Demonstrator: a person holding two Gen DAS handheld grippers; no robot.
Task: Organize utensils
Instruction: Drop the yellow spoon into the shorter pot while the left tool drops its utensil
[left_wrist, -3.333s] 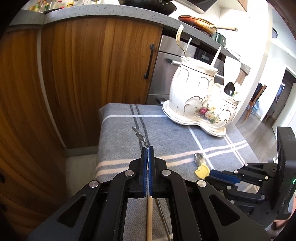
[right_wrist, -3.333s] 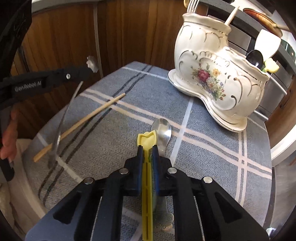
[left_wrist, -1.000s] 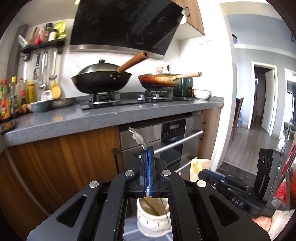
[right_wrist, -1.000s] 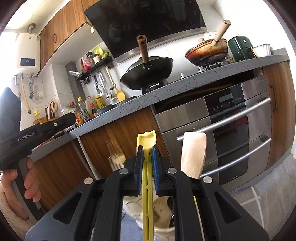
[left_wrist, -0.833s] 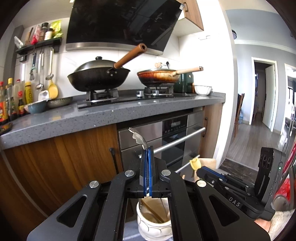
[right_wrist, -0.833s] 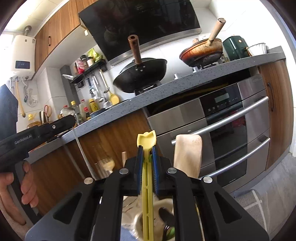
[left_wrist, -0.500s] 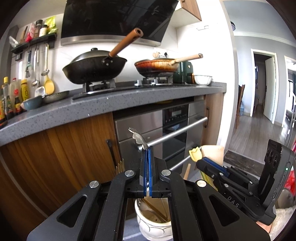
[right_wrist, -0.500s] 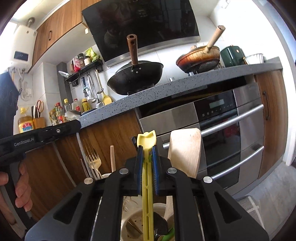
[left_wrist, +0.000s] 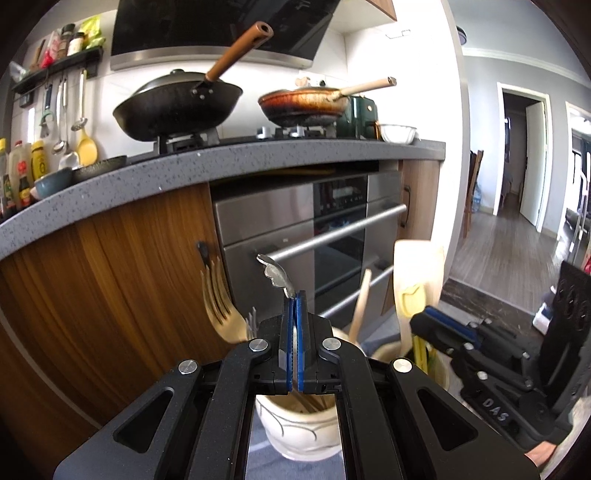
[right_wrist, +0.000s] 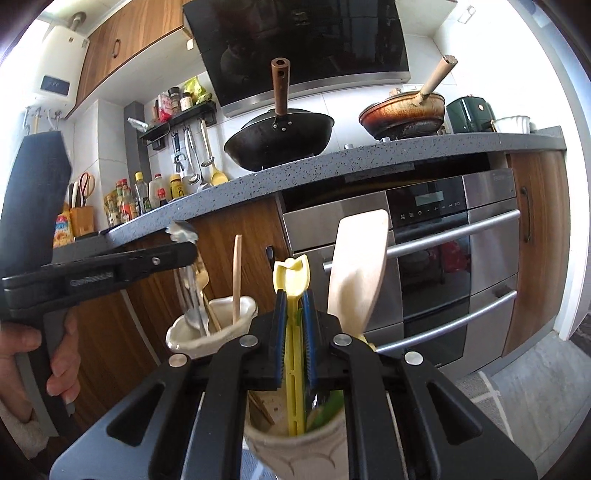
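Note:
My left gripper is shut on a silver utensil whose ornate handle end sticks up past the pads. Right under it is the tall mouth of the white ceramic holder, with a gold fork and wooden sticks standing in it. In the right wrist view the left gripper hangs that silver utensil down into the holder's tall mouth. My right gripper is shut on a yellow plastic utensil. Its lower end reaches into the holder's low mouth, next to a wooden spatula.
The grey counter with a black wok and a frying pan runs behind, above wooden cabinets and a steel oven. A hand grips the left tool's handle. Grey cloth lies at the lower right.
Both grippers have sunk toward the holder, so its mouths and the standing fork and spatula have come up into view. The silver and yellow utensils now reach into the holder. Both grips are unchanged.

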